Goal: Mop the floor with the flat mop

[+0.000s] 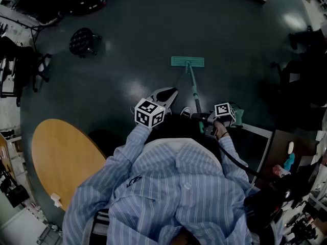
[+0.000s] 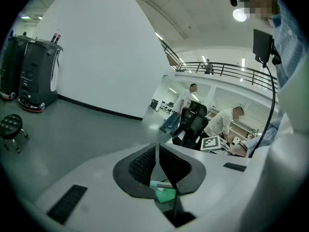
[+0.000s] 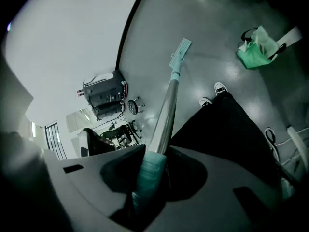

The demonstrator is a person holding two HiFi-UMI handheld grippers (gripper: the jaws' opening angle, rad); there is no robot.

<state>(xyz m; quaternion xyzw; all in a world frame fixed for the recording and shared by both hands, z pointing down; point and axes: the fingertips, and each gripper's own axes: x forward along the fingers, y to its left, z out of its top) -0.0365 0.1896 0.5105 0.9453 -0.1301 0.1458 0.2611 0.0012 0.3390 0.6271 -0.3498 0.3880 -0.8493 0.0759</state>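
Observation:
The flat mop's teal head lies flat on the dark floor ahead of me, also in the right gripper view. Its metal pole slants back to my right gripper, which is shut on the pole's teal grip. My left gripper hangs to the left of the pole, apart from it. In the left gripper view its jaws meet in a closed line with nothing between the tips. A small green piece shows low behind them; I cannot tell what it is.
A round wooden table stands at my left. A black stool sits far left, near a black machine. A green bag lies on the floor at my right. Dark chairs crowd the right side. People stand far off.

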